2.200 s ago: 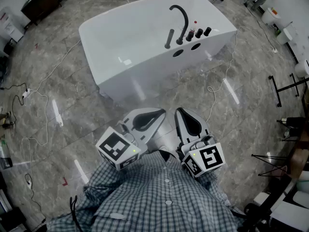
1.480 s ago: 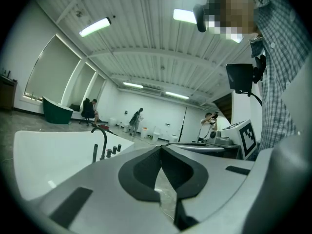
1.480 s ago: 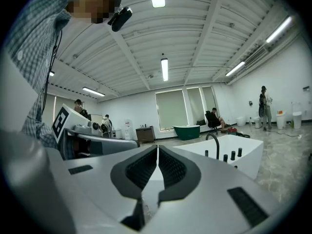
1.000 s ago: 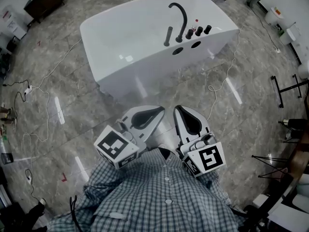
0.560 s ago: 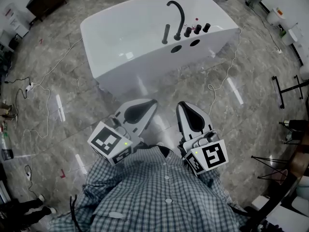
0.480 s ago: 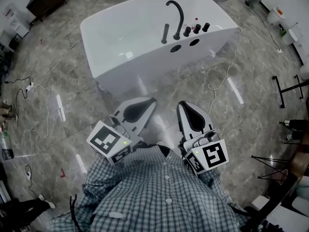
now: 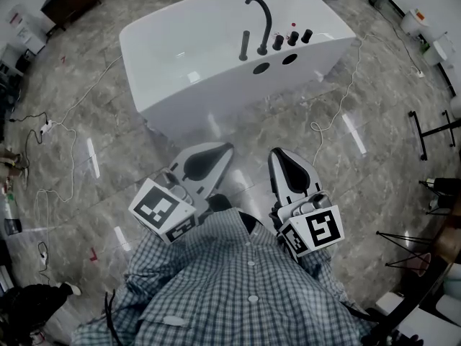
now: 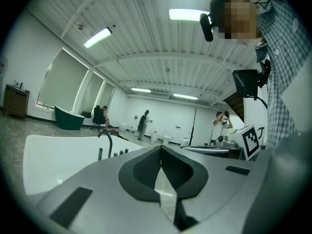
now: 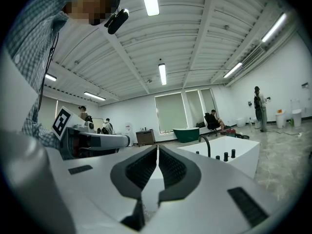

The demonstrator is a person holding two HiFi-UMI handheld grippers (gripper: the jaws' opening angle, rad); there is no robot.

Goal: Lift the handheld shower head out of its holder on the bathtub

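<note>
Floor (image 7: pixel 374 85): grey stone tile, open between the person and the bathtub (image 7: pixel 187 56). The tub's long white side faces the person.

Obstacles: a white cable (image 7: pixel 328 114) trails off the tub's right corner. Another cable (image 7: pixel 57 139) lies at the far left. A black stand (image 7: pixel 432 128) is at the right edge, well apart from the tub.

Shower head (image 7: pixel 245 45): a black stick, upright in its holder on the tub's rim, just left of the curved spout (image 7: pixel 261 16). Three knobs (image 7: pixel 292 38) sit to the right of the spout.

Left gripper (image 7: pixel 226 148): held close in front of the checked shirt (image 7: pixel 238 287), roughly level, aimed toward the tub. Jaws pressed together, nothing in them.

Right gripper (image 7: pixel 278 154): beside the left one, same heading. Jaws closed to a hairline, empty.

Both grippers are well short of the tub.
</note>
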